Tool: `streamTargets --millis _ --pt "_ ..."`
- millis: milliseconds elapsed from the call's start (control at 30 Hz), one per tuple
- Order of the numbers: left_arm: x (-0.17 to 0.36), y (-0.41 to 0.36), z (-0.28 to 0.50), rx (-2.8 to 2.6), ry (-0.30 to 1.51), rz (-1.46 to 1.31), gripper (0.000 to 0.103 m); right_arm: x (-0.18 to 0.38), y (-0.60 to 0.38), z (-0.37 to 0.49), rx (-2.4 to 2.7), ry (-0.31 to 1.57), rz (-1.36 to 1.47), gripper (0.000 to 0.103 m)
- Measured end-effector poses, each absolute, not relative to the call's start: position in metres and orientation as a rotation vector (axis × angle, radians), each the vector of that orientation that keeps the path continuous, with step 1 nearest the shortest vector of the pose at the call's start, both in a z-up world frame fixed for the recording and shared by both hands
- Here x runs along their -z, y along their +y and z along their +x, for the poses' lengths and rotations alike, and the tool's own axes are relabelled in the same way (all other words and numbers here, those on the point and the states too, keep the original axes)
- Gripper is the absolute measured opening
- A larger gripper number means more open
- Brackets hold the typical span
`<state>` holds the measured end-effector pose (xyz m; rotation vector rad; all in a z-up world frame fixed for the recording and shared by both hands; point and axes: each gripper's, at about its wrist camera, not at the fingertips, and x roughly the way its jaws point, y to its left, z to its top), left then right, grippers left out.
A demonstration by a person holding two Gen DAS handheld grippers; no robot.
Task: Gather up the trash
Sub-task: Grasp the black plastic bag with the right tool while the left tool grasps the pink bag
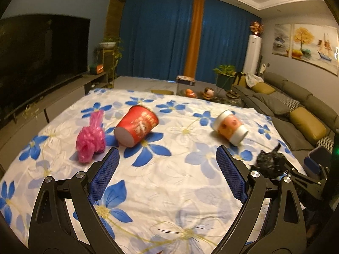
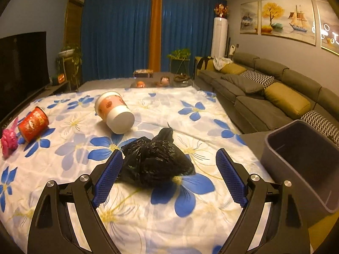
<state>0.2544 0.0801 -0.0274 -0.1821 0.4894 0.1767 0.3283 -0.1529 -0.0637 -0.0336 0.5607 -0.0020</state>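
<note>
On the flowered cloth [image 1: 169, 190] lie a crumpled pink bag [image 1: 90, 140], a tipped red cup [image 1: 136, 129], a tipped pink-and-white cup [image 1: 231, 127] and a crumpled black bag [image 1: 268, 163]. My left gripper [image 1: 167, 155] is open and empty, short of the red cup. My right gripper [image 2: 169, 157] is open, its jaws on either side of the black bag [image 2: 154, 160], the left pad touching it. The right wrist view also shows the pink-and-white cup [image 2: 115, 111], red cup [image 2: 32, 123] and pink bag [image 2: 8, 140].
A dark grey bin [image 2: 300, 158] stands open at the table's right edge. A grey sofa with cushions [image 2: 264, 93] runs along the right. A TV [image 1: 40, 57] stands on a low unit at left. A low table with ornaments [image 1: 203, 94] sits beyond the cloth.
</note>
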Motion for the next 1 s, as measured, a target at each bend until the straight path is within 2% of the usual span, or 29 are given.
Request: streamTargets --millis 167,300,367,467,500,633,1000 --pt "0.032 0.092 0.254 -0.196 0.496 -0.205 0.091 0.067 -0.154 0.347 0.001 0.597 -0.013 0.086" --pt "0.032 0.102 0.252 -0.214 0.489 -0.224 0.091 0.076 -0.152 0.361 -0.007 0.681 -0.010 0.074" --pt "0.034 0.107 0.252 -0.222 0.492 -0.236 0.091 0.080 -0.151 0.363 -0.013 0.705 -0.014 0.062" --pt "0.038 0.116 0.254 -0.244 0.507 -0.257 0.091 0.082 -0.147 0.366 -0.039 0.719 -0.029 0.038" --pt "0.039 0.118 0.254 -0.248 0.509 -0.262 0.091 0.082 -0.146 0.365 -0.049 0.715 -0.034 0.026" --pt "0.042 0.129 0.255 -0.267 0.518 -0.287 0.091 0.079 -0.143 0.359 -0.064 0.683 -0.047 0.008" --pt "0.038 0.176 0.253 -0.328 0.515 -0.303 0.091 0.056 -0.136 0.317 -0.110 0.564 0.005 0.005"
